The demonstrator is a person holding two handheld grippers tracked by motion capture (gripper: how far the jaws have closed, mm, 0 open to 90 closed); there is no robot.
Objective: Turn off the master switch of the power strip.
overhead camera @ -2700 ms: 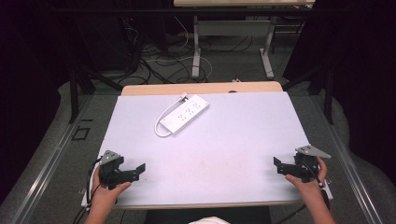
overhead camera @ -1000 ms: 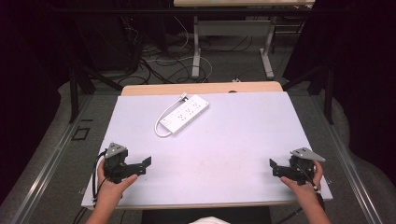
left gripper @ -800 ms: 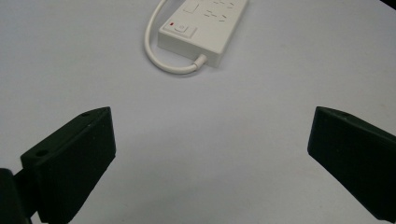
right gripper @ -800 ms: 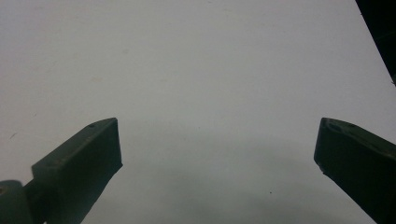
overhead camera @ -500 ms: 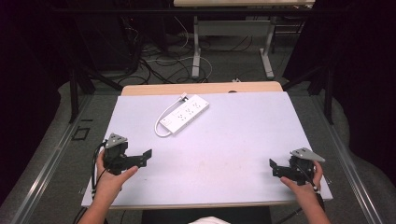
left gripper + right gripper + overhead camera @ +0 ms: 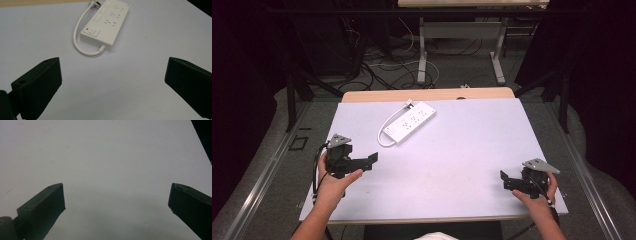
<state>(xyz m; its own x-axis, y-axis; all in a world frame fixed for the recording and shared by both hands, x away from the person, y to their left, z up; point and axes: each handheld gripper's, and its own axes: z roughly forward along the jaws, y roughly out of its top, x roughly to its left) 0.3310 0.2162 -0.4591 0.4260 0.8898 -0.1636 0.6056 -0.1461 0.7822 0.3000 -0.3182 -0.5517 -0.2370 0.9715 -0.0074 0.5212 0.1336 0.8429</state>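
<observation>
The left gripper (image 6: 371, 159) has advanced up the table (image 6: 472, 150) toward the white power strip (image 6: 410, 121), jaws spread wide and empty; judged a reach in progress. The strip lies near the table's far edge, its short cord looping alongside. The right gripper (image 6: 506, 180) remains near the front right corner, jaws likewise released. The cord's plug end is cut off in the left gripper view.
</observation>
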